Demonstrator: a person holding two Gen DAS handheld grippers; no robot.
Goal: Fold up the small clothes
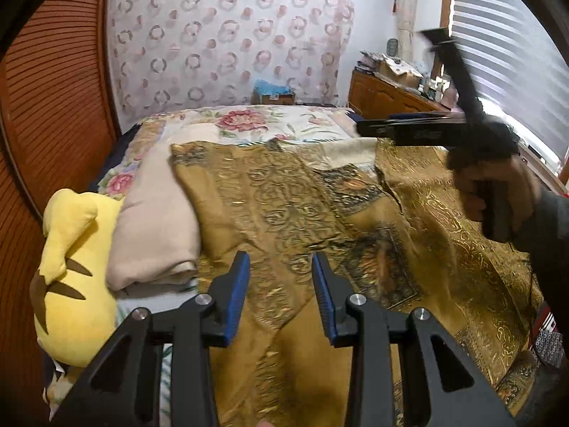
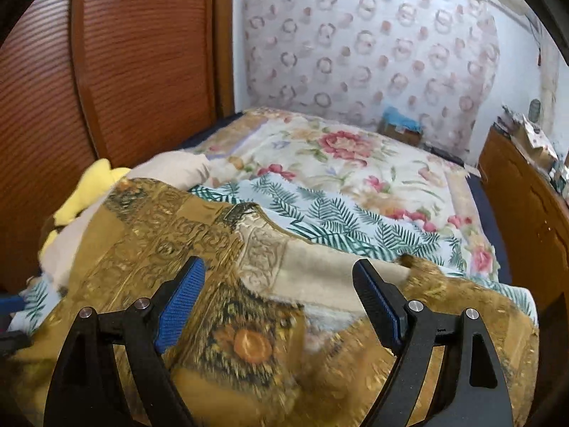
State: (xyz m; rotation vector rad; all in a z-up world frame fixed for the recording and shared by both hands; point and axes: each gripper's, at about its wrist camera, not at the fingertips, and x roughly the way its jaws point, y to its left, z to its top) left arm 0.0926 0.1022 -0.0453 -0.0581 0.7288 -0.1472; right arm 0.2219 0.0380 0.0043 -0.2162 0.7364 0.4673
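The mustard-gold patterned silky garment (image 1: 284, 206) lies rumpled across the floral-quilted bed (image 2: 341, 149). The left gripper (image 1: 281, 277) hovers over it part-open, the right gripper (image 2: 281, 299) wide open, both empty. Each should probably pinch a hem corner and pull the slippery cloth flat before folding

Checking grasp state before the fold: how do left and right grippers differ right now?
Left gripper: fingers narrowly apart, low over the gold patterned cloth.
Right gripper: fingers spread much wider, held above the same cloth; in the left view it is raised and motion-blurred.
Shared: both open, nothing between the blue pads, pointing toward the far wall.
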